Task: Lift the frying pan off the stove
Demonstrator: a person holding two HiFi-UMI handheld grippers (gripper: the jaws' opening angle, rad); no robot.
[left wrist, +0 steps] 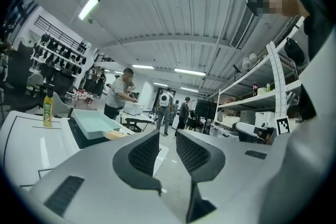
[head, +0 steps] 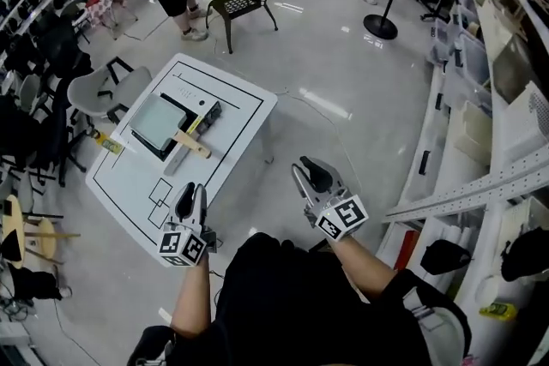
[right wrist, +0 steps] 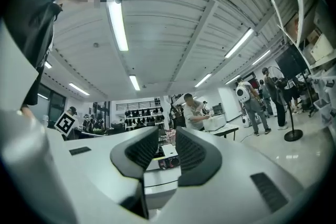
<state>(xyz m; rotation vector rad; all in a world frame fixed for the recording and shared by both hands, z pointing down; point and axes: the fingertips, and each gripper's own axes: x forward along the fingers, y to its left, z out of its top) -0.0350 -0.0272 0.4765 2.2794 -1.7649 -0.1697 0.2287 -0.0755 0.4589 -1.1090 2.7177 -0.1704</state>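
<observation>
Square frying pan (head: 157,123) was seen resting on the stove (head: 211,117).
The left gripper (head: 190,198) and right gripper (head: 312,176) were held well apart from it, jaws partly spread, nothing gripped.

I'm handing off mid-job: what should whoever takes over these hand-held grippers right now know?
Left hand-held gripper: jaws apart, empty, by the table's near edge.
Right hand-held gripper: jaws apart, empty, off the table's right side.
Frying pan: on the stove, wooden handle pointing toward the person.
Done: nothing.
Left: reach in, grip the handle, lift the pan off.
</observation>
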